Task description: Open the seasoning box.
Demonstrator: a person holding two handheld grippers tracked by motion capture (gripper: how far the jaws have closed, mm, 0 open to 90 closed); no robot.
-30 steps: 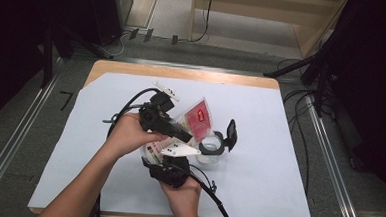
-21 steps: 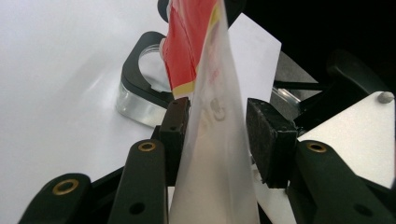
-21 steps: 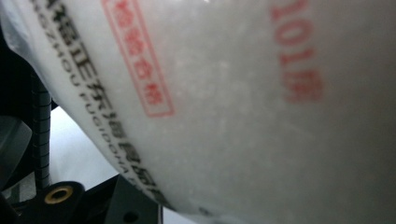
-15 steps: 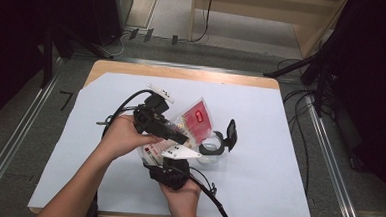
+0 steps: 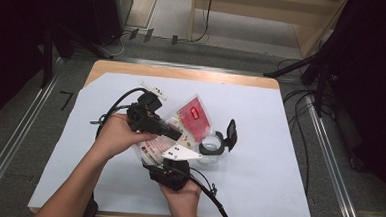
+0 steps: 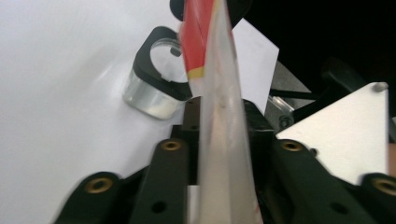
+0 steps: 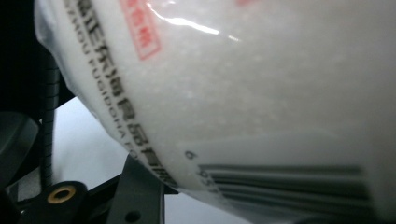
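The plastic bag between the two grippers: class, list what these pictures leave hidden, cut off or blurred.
- High view: the lower part of the plastic bag is covered by the left gripper and the right gripper.
- Right gripper view: the bag's print is blurred and cut by the edges, so it cannot be read.
- Left gripper view: the bag shows edge-on and blurred; the glass jar is partly behind it.

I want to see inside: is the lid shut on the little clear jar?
No, the small clear jar on the table has its black hinged lid flipped up and open.
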